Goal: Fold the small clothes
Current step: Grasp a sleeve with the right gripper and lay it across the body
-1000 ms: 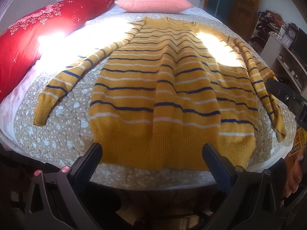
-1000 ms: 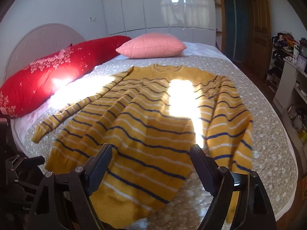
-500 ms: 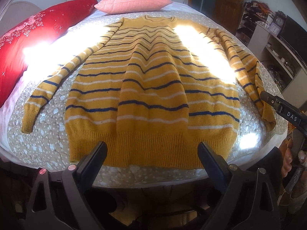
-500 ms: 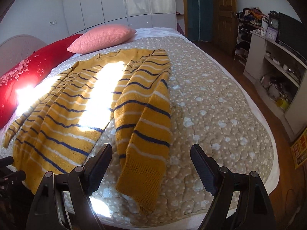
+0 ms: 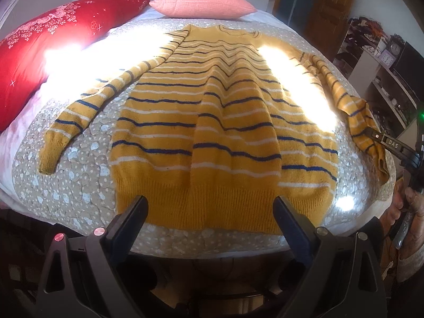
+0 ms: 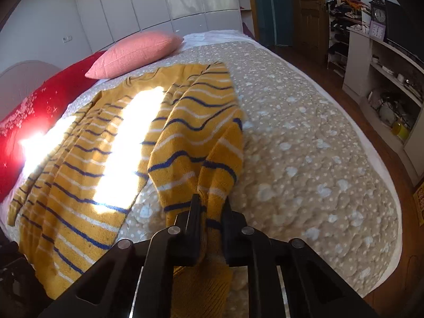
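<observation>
right fingers (image 6: 210, 206) just closed on sweater (image 5: 212, 122) sleeve | left gripper (image 5: 210, 212) wide

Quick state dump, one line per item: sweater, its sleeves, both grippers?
Sweater: spread flat on the bed, unfolded.
Left sleeve: lying out to the side, untouched.
Right sleeve: pinched near the cuff.
Left gripper: open, empty, over the hem.
Right gripper: just closed on right sleeve.

Only legible txt: "DAS", white on the black finger of the right gripper (image 5: 371, 135).
</observation>
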Demonstrator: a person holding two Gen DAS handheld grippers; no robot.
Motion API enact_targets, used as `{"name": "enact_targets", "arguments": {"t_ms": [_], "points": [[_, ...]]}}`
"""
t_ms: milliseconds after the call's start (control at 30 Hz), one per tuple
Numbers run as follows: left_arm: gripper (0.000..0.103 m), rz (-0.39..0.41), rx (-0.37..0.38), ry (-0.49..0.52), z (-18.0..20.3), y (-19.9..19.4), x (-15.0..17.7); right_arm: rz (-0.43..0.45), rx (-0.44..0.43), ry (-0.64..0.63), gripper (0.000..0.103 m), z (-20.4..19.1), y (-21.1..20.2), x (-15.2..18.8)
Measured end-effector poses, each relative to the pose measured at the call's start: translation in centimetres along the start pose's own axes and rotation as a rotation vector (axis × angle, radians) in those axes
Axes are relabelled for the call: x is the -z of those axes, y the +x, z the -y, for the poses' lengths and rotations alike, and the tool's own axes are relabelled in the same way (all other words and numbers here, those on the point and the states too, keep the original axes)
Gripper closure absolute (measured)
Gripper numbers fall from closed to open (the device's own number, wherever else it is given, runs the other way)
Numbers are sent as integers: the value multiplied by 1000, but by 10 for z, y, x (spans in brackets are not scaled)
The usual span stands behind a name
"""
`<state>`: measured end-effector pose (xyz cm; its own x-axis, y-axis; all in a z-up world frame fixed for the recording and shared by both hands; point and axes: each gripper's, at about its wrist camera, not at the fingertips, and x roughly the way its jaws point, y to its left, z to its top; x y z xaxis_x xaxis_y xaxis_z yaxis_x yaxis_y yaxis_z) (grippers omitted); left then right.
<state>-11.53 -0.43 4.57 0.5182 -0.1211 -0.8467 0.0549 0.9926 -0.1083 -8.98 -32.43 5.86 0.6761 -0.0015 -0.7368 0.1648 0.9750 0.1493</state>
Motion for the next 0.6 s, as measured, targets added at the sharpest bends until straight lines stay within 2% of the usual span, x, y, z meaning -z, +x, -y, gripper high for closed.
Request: {"name": "enact_targets", "arguments": {"t_ms": [67,167,233,300,367,400,433,600], "points": [[8,12,1,-27,-9,-4,-2,26,109,51,91,29,-7,-12],[8,25,-7,-58,-24,-7,-6,3,273,158,90,77,-4,-25],[8,32,-19,-72,-35,-9,-8,-42,311,227,81,99,-3,-26],[8,43,-24,-93,-50,-11,-13,-47,272,251,71,104,-11,-24],[8,49,-29,-119,-70,-11,-21,-28,255,209,51,91,-22,-19],[8,52,-39,-130,-82,-11,-26,-19,246,183,46,81,-28,-16],[8,56,-60,-139,-93,-10,-32,-8,230,168,43,72,-33,-12],[8,102,-194,-112,-145,0,-68,-9,80,122,40,23,-51,15]]}}
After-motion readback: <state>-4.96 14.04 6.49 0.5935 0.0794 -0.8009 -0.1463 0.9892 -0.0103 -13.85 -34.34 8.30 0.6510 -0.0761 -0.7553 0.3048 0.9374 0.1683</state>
